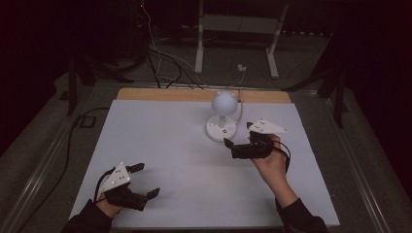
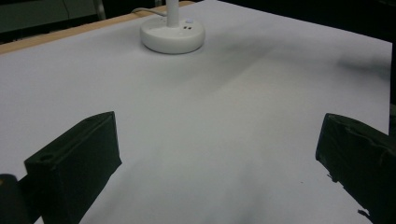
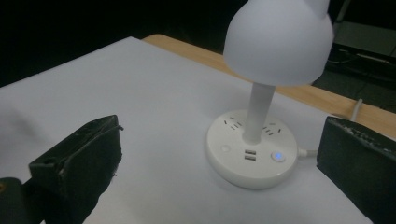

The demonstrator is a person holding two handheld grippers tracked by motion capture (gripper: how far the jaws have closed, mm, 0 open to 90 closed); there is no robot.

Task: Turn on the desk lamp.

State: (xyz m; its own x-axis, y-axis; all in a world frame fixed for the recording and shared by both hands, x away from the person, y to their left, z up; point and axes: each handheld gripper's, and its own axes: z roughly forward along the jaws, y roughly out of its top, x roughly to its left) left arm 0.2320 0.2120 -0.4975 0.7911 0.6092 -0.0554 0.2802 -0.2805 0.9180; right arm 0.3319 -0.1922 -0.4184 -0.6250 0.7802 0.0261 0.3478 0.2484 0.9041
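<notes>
My left gripper (image 1: 144, 180) sits at the near left of the white desk (image 1: 160, 141), fingers spread wide with nothing between them. Toward the far middle I see the lamp (image 1: 222, 116): a white round base with sockets, two USB ports and a small blue-lit button (image 3: 278, 156), a slim stem standing upright, and a dome shade tipped down. My right gripper (image 1: 238, 145) hovers just beside its base, fingers spread, empty

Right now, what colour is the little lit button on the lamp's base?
Blue. The button glows on the white lamp base, clearest in the right gripper view.
</notes>
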